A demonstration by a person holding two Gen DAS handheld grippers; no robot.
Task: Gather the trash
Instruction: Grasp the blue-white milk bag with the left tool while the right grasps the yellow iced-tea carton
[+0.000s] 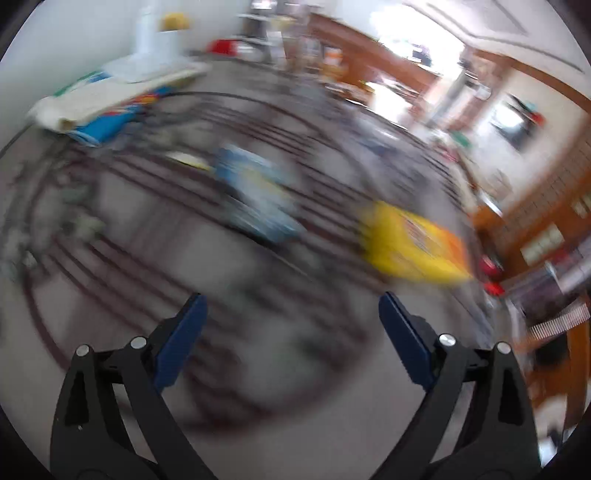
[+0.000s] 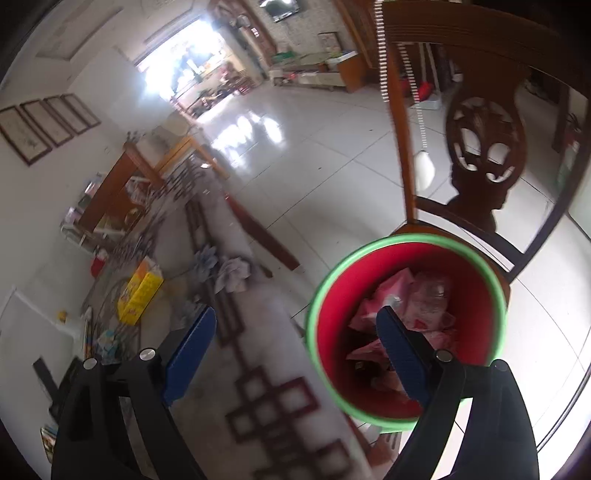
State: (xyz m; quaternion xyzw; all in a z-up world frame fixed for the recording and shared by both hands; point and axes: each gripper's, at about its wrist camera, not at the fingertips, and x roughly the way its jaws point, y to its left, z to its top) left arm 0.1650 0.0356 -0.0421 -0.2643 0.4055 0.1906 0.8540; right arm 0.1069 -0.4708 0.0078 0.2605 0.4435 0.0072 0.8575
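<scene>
The left wrist view is heavily blurred. My left gripper (image 1: 291,297) is open over a grey table top with dark line patterns, with nothing between its fingers. Beyond it lie a blue packet (image 1: 255,192) and a yellow box (image 1: 410,243). In the right wrist view my right gripper (image 2: 295,312) is open and empty. Its right finger (image 2: 399,350) hangs over a red bin with a green rim (image 2: 472,295). The bin holds pink wrappers and clear plastic (image 2: 417,302). On the table to the left lie the yellow box (image 2: 140,291) and crumpled tissues (image 2: 232,273).
A dark carved wooden chair (image 2: 476,155) stands right behind the bin on a white tiled floor. At the table's far left are a rolled cloth on blue packaging (image 1: 92,99) and a white bottle (image 1: 147,33). A small red container (image 2: 99,260) sits near the yellow box.
</scene>
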